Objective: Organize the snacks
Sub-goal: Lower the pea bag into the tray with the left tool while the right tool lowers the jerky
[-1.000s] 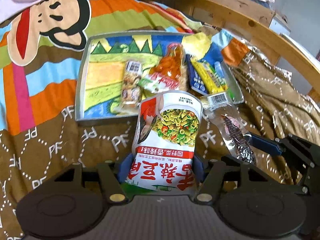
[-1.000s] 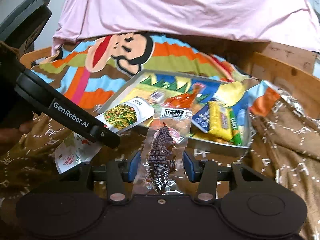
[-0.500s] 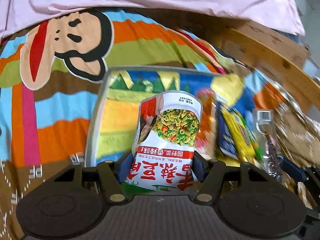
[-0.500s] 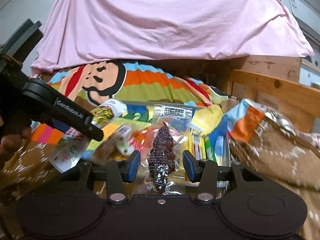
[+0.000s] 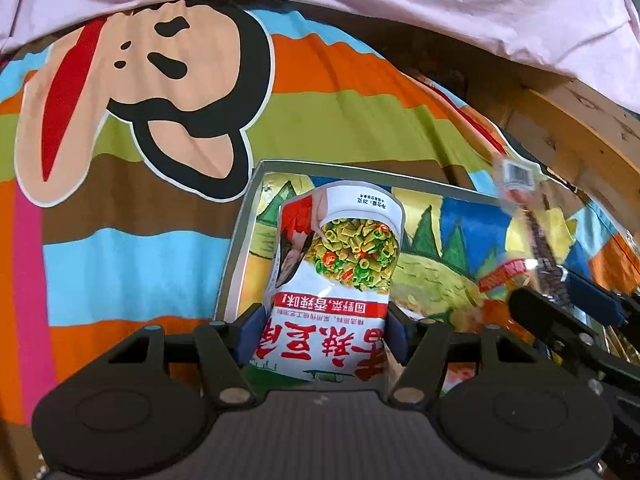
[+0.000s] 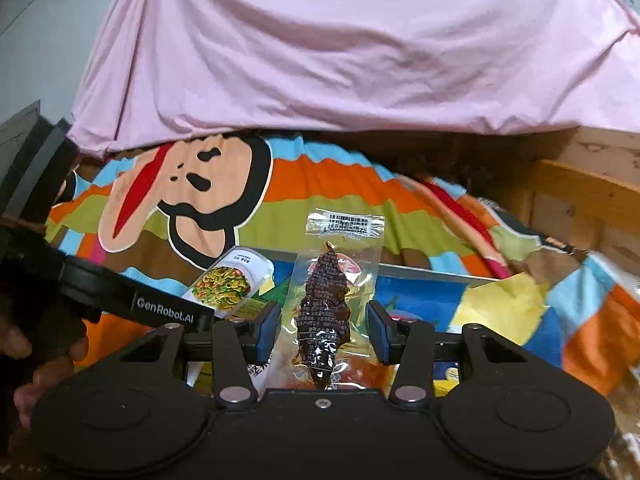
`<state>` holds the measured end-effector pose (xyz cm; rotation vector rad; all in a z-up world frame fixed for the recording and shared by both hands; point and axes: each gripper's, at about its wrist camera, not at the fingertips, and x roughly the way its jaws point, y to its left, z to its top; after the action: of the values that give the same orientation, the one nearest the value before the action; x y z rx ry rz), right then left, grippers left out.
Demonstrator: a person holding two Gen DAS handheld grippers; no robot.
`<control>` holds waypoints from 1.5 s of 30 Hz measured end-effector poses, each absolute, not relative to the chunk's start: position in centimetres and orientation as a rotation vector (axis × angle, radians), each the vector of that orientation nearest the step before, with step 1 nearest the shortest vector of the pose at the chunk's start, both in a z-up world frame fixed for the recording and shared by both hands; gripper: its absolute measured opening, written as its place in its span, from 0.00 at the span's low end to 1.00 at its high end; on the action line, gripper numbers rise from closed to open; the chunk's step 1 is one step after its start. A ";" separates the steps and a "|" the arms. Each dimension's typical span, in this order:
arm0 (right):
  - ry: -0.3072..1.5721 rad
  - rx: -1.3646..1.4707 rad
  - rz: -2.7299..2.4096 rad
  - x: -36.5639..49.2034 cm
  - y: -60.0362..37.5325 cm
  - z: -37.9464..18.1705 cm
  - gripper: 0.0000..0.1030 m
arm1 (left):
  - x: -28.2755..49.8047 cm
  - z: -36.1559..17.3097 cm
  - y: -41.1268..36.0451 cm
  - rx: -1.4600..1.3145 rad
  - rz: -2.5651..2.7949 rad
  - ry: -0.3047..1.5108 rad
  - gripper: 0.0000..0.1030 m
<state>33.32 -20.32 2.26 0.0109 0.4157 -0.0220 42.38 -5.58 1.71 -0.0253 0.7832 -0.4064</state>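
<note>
Left claw (image 5: 324,334): blue pads clamped on the lower edges of the white snack pouch (image 5: 336,276), which stands up toward 12 o'clock over the near-left corner of the metal tray (image 5: 236,256). Right claw (image 6: 323,332): narrow, holding the clear packet of dark dried snack (image 6: 326,300) upright over the tray's far rim. Tray lies on the striped cartoon blanket (image 5: 120,220). Pink sheet (image 6: 340,48) at 12 o'clock. A person's fingers (image 6: 24,348) at 9 o'clock in the right wrist view.

white-red snack bag (image 5: 334,280), green-yellow pasta print; clear packet (image 6: 326,308), dark brown snack; striped multicolour blanket (image 5: 120,240); pink sheet (image 6: 340,48).
</note>
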 end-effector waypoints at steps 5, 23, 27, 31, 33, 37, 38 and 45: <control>0.474 -0.006 -0.016 35.2 -19.6 1.0 0.47 | 43.2 0.5 -5.5 -0.046 -0.390 0.784 0.65; 0.566 -0.051 -0.031 37.8 -18.2 -0.8 0.48 | 44.6 -1.2 -3.9 -0.146 -0.422 0.834 0.67; 0.571 -0.047 -0.033 37.8 -18.5 -0.8 0.48 | 44.7 -1.1 -4.0 -0.136 -0.422 0.834 0.67; 0.572 -0.041 -0.036 37.7 -18.6 -0.8 0.48 | 44.7 -1.1 -4.1 -0.130 -0.419 0.835 0.68; 0.572 -0.041 -0.035 37.6 -18.7 -0.8 0.48 | 44.7 -1.1 -4.2 -0.127 -0.417 0.835 0.68; 0.572 -0.040 -0.036 37.6 -18.7 -0.8 0.48 | 44.6 -1.2 -4.3 -0.122 -0.417 0.833 0.70; 0.572 -0.038 -0.038 37.6 -18.7 -0.8 0.48 | 44.6 -1.2 -4.3 -0.121 -0.418 0.833 0.70; 0.570 -0.032 -0.043 37.5 -18.9 -0.8 0.47 | 44.6 -1.2 -4.3 -0.116 -0.421 0.831 0.71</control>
<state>37.52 -18.85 -0.79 -0.0317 0.5699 -0.0435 44.59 -4.29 -1.22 -0.1163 0.8314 -0.4214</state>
